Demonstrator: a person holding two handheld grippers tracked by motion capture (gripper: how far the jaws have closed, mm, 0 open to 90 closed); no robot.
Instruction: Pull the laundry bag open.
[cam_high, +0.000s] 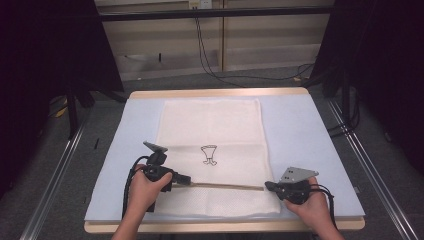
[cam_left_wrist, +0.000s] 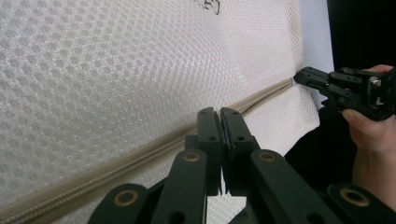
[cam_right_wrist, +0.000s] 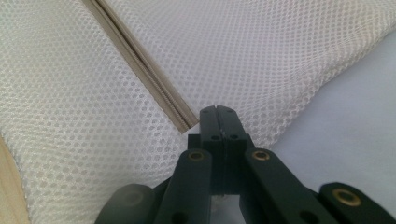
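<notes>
- High view: a blue-grey mat (cam_high: 310, 135) covers the table, with bare margins either side of the bag.
- White mesh laundry bag (cam_high: 212, 125) lies flat at centre, a small black drawing printed on it.
- Its beige zipper (cam_high: 225, 186) runs across near the front edge.
- Left gripper (cam_high: 181, 179) is pinched tight at the zipper's left end; right gripper (cam_high: 268, 186) is clamped at the right end.

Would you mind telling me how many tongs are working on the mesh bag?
2. The left tongs sit shut at the zipper near the bag's left side; the right tongs sit shut at the zipper's right end.
</notes>
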